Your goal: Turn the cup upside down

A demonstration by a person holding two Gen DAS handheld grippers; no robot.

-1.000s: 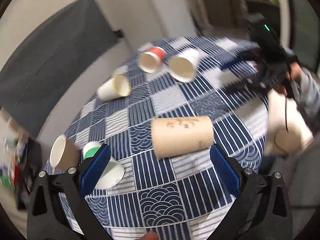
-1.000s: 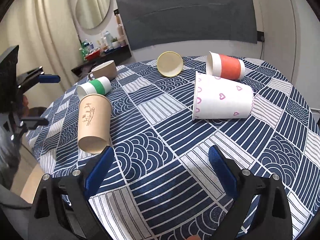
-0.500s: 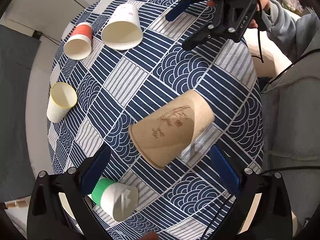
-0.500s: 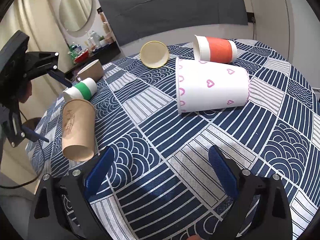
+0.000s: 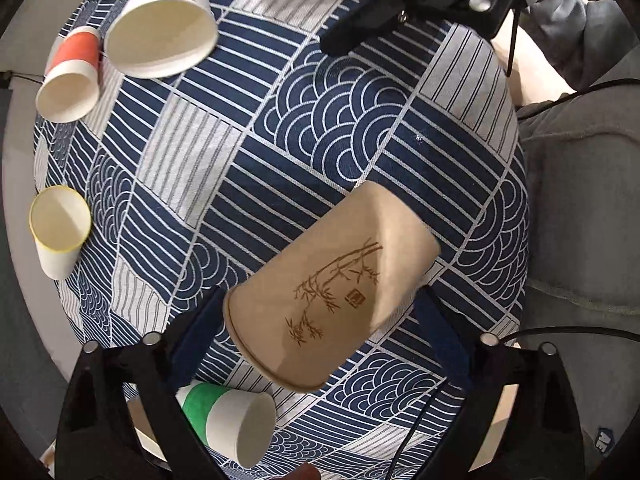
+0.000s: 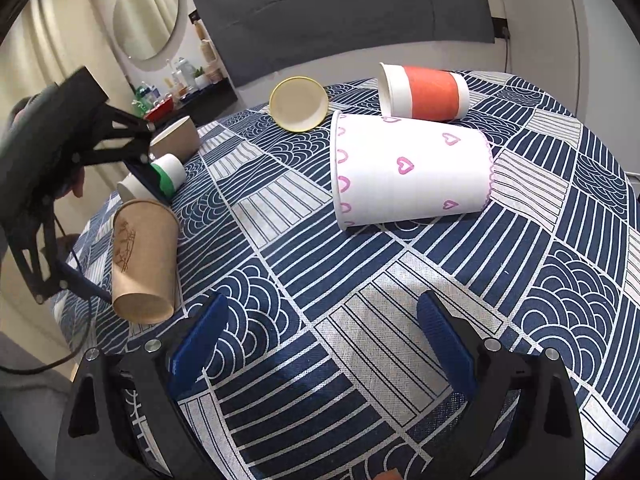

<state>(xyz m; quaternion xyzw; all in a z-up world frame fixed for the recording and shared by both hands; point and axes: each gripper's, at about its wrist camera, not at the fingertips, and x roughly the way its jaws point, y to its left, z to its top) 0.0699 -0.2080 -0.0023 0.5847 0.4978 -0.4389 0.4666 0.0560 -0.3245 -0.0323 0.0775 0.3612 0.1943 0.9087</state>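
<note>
A big cup (image 6: 412,172) lies on its side in the middle of the table (image 6: 400,300). Behind it lie two more cups, one (image 6: 424,94) to the right and one (image 6: 298,104) to the left. Far left, near the table's edge, another cup (image 6: 144,264) lies on its side. Just behind that one lies a small cup (image 6: 154,180), and one more cup (image 6: 176,140) sits behind that.

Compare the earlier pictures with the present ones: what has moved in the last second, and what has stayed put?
The left tongs have swung over and come down around the brown bamboo-print cup, jaws open on either side, not yet gripping. The right tongs edged closer to the heart-print cup, still open and empty. All cups still lie on their sides.
</note>
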